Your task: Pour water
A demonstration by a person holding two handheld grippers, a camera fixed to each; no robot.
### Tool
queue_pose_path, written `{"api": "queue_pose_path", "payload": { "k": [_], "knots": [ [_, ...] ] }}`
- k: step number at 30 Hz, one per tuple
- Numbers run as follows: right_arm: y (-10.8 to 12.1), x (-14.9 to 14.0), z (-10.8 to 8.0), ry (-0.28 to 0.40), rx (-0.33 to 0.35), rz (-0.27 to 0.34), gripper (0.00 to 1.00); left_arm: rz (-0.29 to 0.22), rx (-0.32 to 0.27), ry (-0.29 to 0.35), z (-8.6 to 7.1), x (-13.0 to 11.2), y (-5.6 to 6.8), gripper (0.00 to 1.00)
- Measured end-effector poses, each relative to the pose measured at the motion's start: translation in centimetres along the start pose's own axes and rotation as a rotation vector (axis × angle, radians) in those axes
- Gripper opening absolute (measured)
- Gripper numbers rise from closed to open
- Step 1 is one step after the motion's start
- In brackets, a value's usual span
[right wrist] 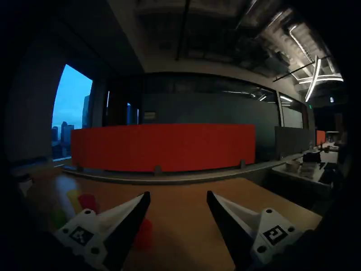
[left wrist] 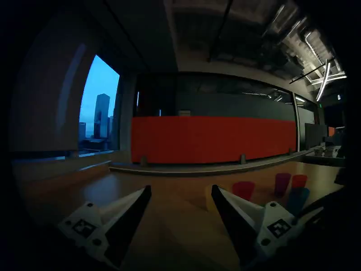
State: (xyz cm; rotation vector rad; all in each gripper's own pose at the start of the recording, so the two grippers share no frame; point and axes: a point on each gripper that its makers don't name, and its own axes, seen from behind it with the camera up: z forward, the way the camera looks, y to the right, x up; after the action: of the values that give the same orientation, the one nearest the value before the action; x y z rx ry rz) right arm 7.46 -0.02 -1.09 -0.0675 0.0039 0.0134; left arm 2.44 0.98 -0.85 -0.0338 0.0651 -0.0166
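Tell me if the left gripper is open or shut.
Open. The left gripper has its fingers set wide apart, bare table between them, nothing held.

Nothing legible on my feeds.

I can't make out a single word, number or brand. The left gripper [left wrist: 180, 189] carries a black-and-white square marker [left wrist: 84, 227] on each finger, and the right gripper [right wrist: 178, 194] carries the same coded squares [right wrist: 275, 235]. These are patterns, not letters. A small pale plaque [right wrist: 149, 115] on the dark wall [right wrist: 203, 106] and a tiny green sign [right wrist: 311, 106] up by the ceiling lights [right wrist: 313, 79] are both too small and blurred for me to read.
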Motion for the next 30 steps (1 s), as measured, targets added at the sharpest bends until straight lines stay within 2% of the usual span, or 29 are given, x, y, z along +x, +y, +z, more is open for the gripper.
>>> {"api": "queue_pose_path", "payload": {
  "k": [8, 20, 30],
  "knots": [
    [-0.4, 0.1, 0.1, -0.003, 0.004, -0.012, 0.97, -0.002, 0.002, -0.002, -0.1, -0.6, -0.5, 0.99],
    [-0.8, 0.3, 0.3, 0.001, 0.012, -0.023, 0.97, 0.008, -0.010, -0.022, 0.0, -1.3, 0.1, 0.99],
    [-0.9, 0.6, 0.1, -0.001, 0.022, -0.010, 0.97, 0.012, -0.005, -0.058, 0.3, -2.4, 0.0, 0.99]
  ]
}}
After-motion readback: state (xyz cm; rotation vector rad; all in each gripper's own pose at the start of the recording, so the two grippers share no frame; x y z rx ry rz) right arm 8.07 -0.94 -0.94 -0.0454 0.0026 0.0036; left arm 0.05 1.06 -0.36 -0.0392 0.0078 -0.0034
